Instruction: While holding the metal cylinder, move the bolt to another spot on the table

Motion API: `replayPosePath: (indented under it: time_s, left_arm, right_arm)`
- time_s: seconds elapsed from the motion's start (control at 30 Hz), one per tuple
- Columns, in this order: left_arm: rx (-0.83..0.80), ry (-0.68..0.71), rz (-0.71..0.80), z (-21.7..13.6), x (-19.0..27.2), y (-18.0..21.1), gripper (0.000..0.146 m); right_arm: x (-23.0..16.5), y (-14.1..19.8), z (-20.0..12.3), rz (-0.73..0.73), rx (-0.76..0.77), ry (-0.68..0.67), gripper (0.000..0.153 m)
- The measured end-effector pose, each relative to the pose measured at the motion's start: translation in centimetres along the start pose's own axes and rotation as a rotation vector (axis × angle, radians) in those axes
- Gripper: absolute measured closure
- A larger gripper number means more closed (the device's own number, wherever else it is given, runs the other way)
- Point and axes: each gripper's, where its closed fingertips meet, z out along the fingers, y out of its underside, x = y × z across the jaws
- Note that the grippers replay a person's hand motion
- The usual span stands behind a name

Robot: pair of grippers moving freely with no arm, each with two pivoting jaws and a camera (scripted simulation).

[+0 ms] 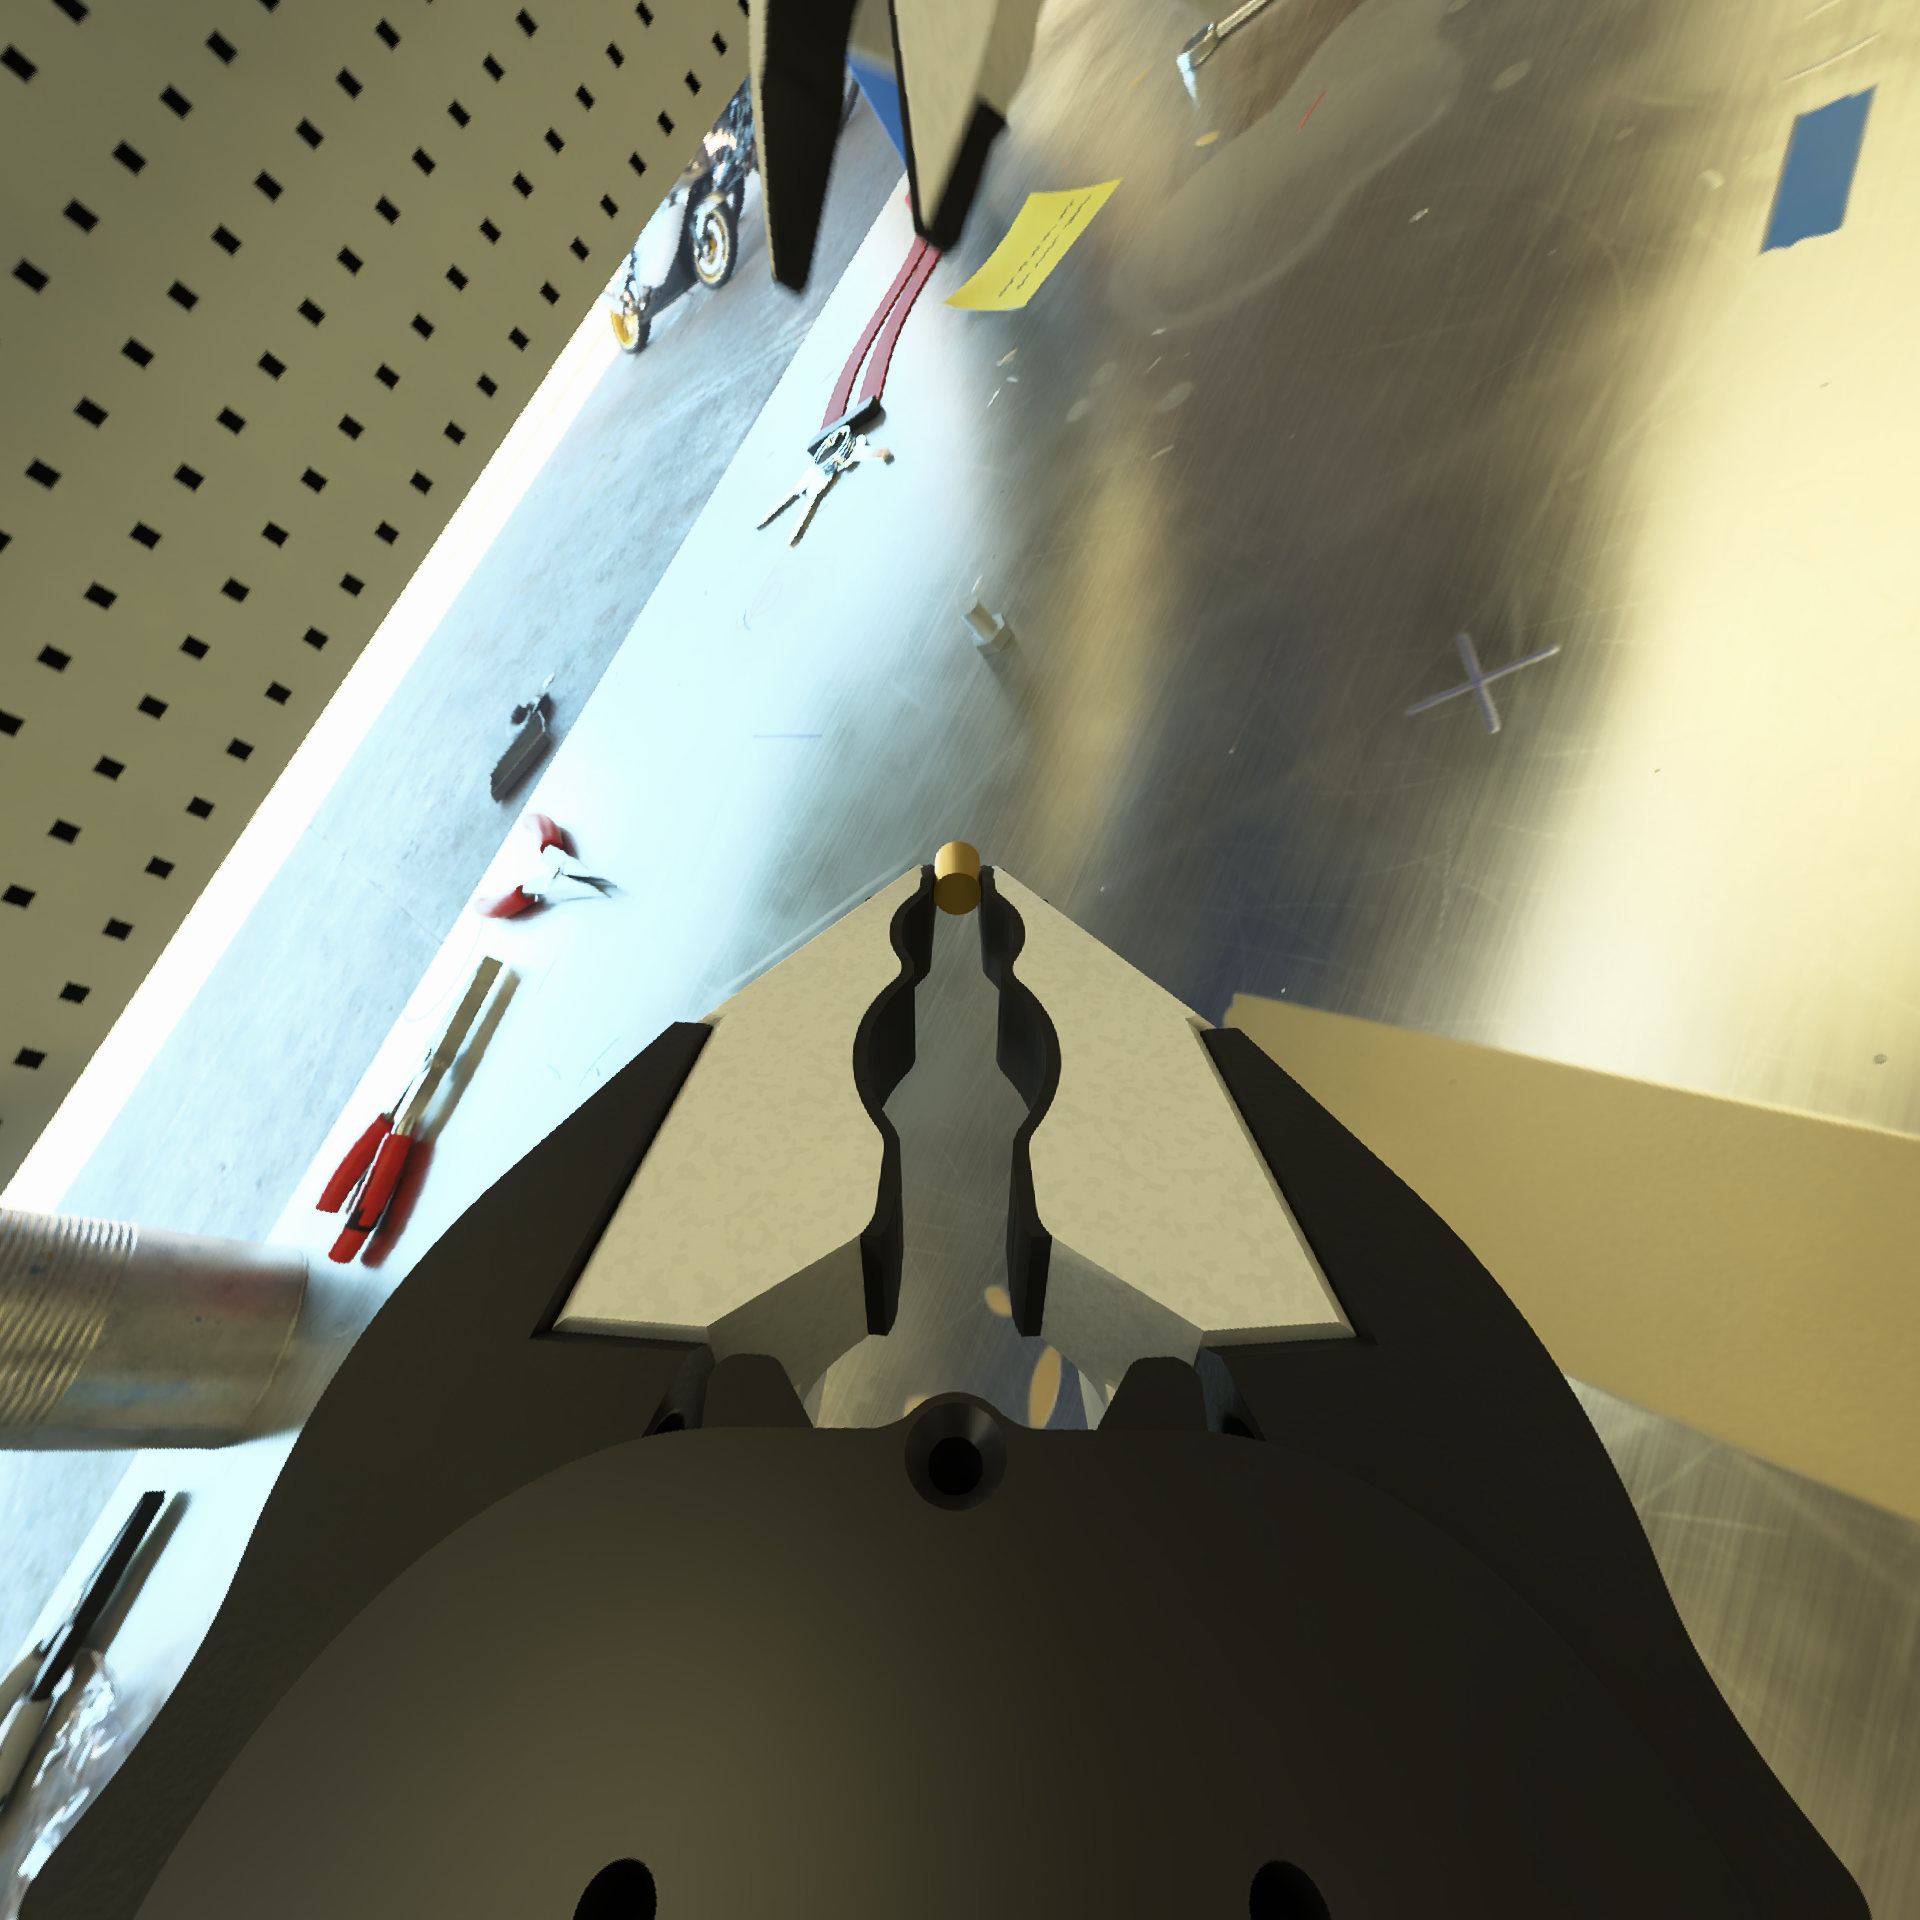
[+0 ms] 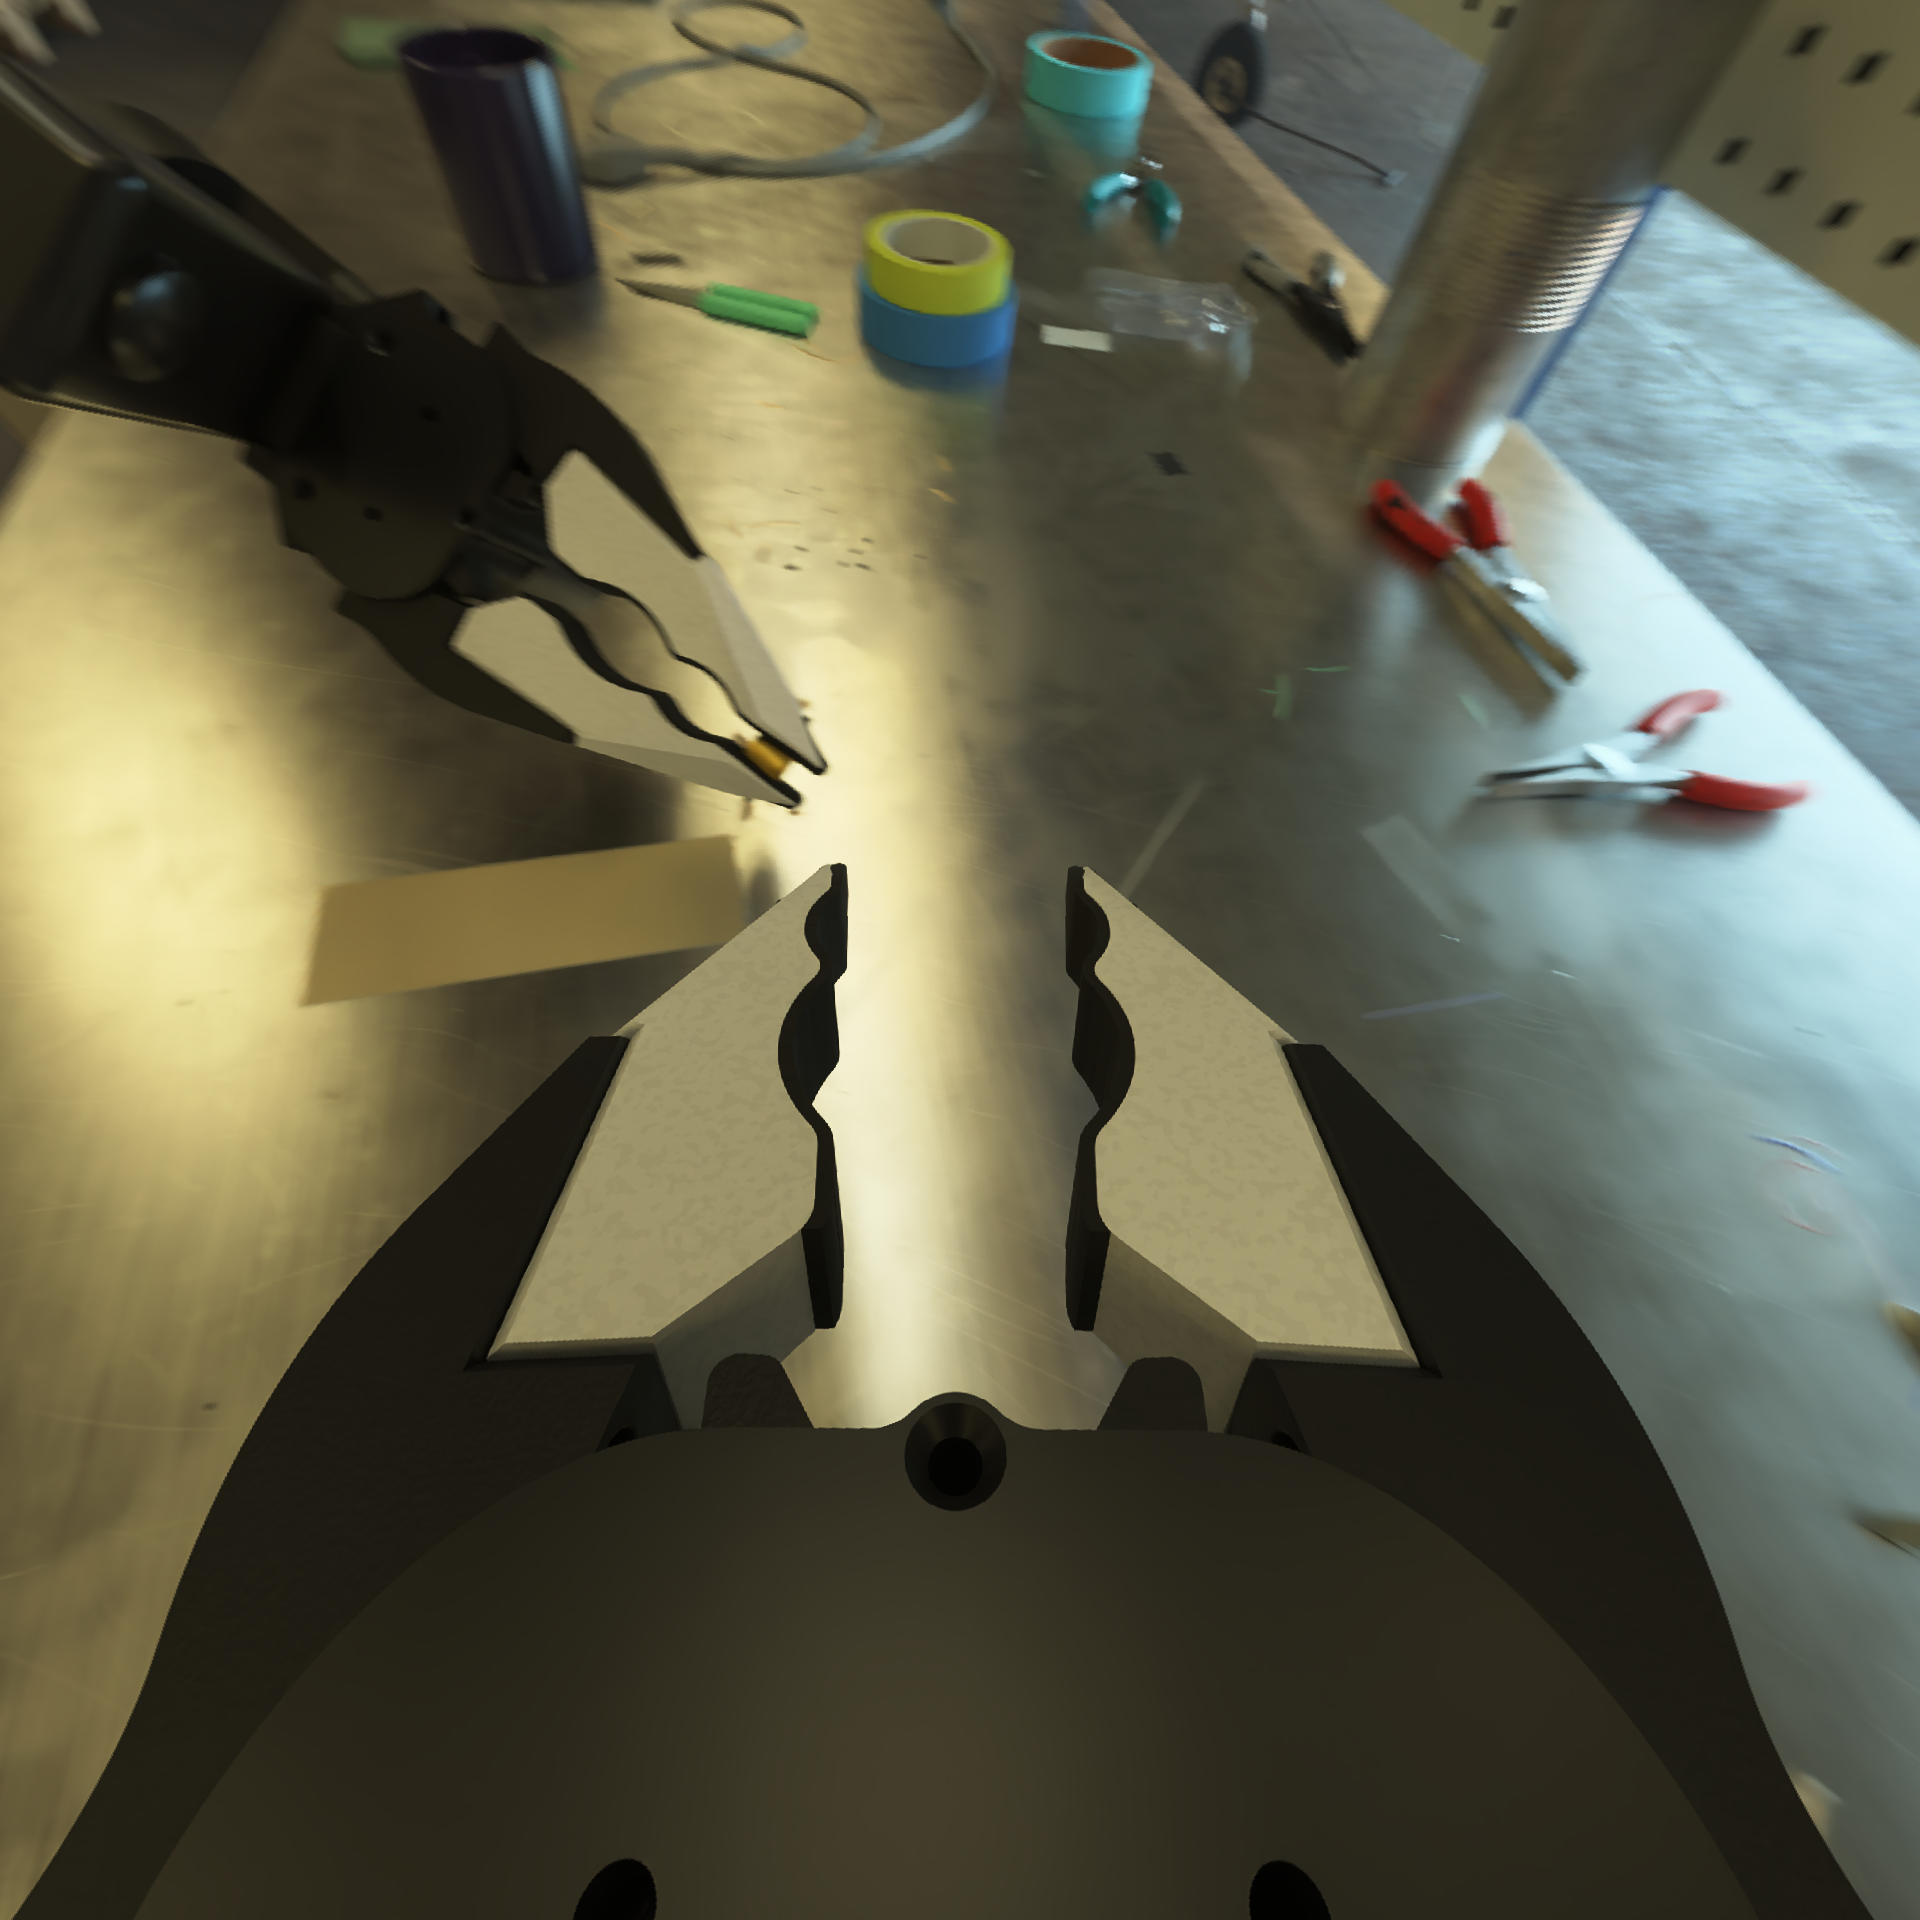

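Observation:
My left gripper (image 1: pixel 956 883) is shut on a small brass metal cylinder (image 1: pixel 956 878), pinched at the very fingertips above the steel table (image 1: pixel 1351 520). It shows the same way in the right wrist view (image 2: pixel 800 774), with the cylinder (image 2: pixel 764 756) in it. A small silver piece that looks like the bolt (image 1: pixel 987 629) lies on the table beyond my left fingertips. I cannot pick it out in the right wrist view. My right gripper (image 2: pixel 956 894) is open and empty, low over the table. Its fingers hang at the top of the left wrist view (image 1: pixel 868 249).
A thick threaded metal pipe (image 2: pixel 1507 260) stands by the table's edge. Red-handled pliers (image 2: pixel 1662 779), a red-handled tool (image 2: pixel 1475 582), stacked tape rolls (image 2: pixel 935 291), a dark cup (image 2: pixel 499 156), keys (image 1: pixel 821 478), a yellow note (image 1: pixel 1039 244) and a tan card (image 2: pixel 520 914) lie around. A pegboard (image 1: pixel 260 416) stands past the edge.

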Motion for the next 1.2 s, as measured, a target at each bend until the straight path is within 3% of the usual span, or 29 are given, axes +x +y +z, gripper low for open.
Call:
replayPosePath:
  time_s: [0.13,0.27,0.47,0.67,0.93,1.03,1.2]
  left_arm:
    - [-0.029,0.007,-0.039,-0.1,-0.4,1.4,0.139]
    - [-0.047,0.015,-0.060,0.1,-0.4,2.3,0.139]
    - [-0.037,0.008,-0.080,-0.1,-0.6,2.6,0.139]
    - [-0.017,0.007,-0.090,-0.3,-0.7,2.7,0.139]
    - [0.007,0.029,-0.100,-0.3,-0.6,2.4,0.139]
    - [0.013,0.030,-0.102,-0.3,-0.6,2.4,0.139]
    - [0.022,0.033,-0.111,-0.4,-0.6,2.3,0.139]
  right_arm:
    - [3.6,-0.3,-1.9,-0.067,-0.117,0.182,0.109]
    - [5.9,0.2,-2.1,-0.097,-0.262,0.258,0.104]
    - [7.0,1.9,-0.2,-0.124,-0.460,0.198,0.104]
    - [7.6,8.1,1.9,0.007,-0.778,0.086,0.106]
    - [8.2,11.2,3.2,0.088,-0.883,0.064,0.106]
    - [8.3,12.2,3.5,0.117,-0.921,0.046,0.113]
    - [8.2,12.8,3.8,0.119,-0.941,0.012,0.143]
